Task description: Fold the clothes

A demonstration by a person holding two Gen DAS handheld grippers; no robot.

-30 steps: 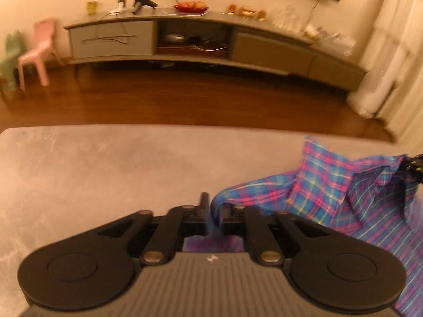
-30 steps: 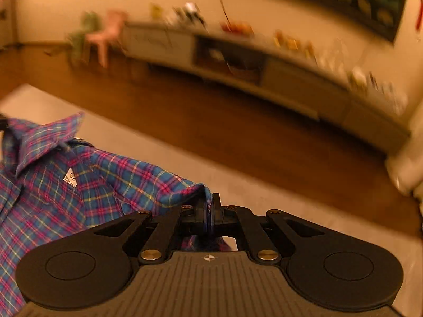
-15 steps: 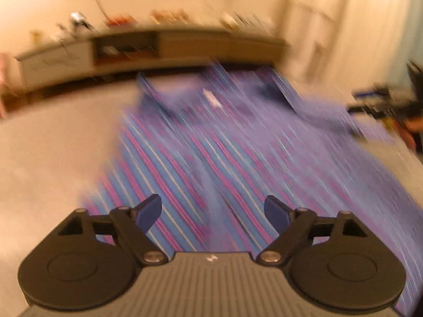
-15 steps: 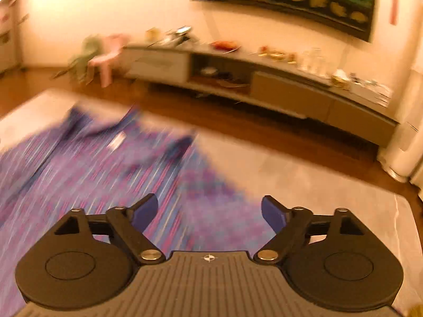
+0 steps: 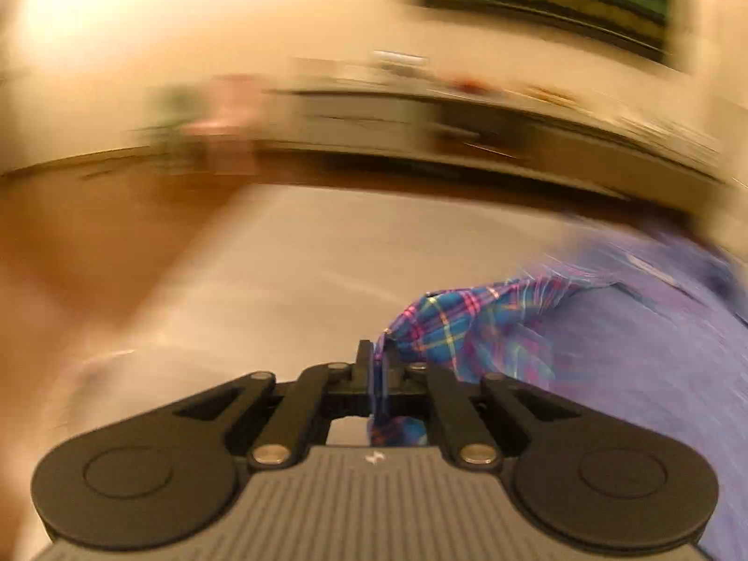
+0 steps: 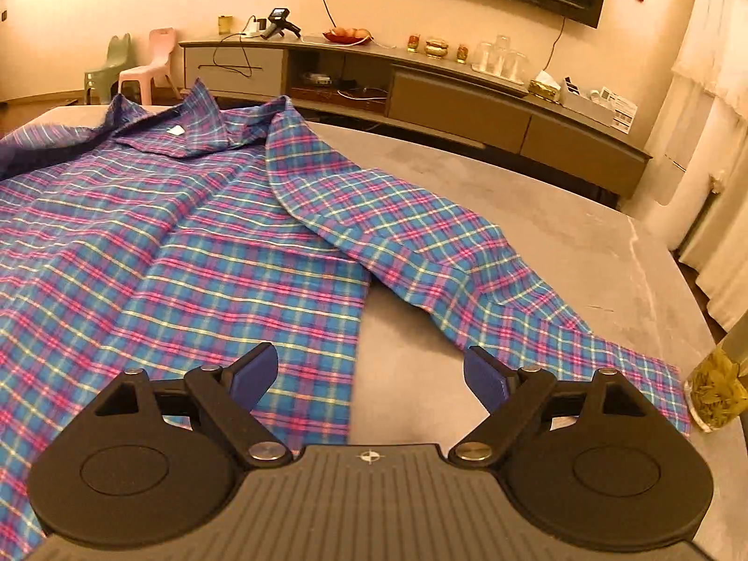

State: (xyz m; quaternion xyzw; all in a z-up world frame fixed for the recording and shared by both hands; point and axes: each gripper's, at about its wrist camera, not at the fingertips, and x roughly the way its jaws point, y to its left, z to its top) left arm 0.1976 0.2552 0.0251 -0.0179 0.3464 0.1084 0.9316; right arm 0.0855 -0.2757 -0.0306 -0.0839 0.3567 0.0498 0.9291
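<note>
The left gripper [image 5: 377, 364] is clenched on a shirt [image 6: 196, 233] edge. The right gripper [image 6: 369, 374] is released above the counter [image 6: 537, 215], shirt spread ahead.

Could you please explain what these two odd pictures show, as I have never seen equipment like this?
There is no robot here: a person holds a two-finger gripper in each hand, and a fisheye camera on each looks forward along its jaws. One picture is from the left gripper, blurred by motion; its jaws are shut on a bunch of the plaid shirt. The other is from the right gripper, whose jaws stand open and empty above the table. The shirt lies spread on that table, collar at the far end, one sleeve stretched to the right. A jar stands at the table's right edge.
</note>
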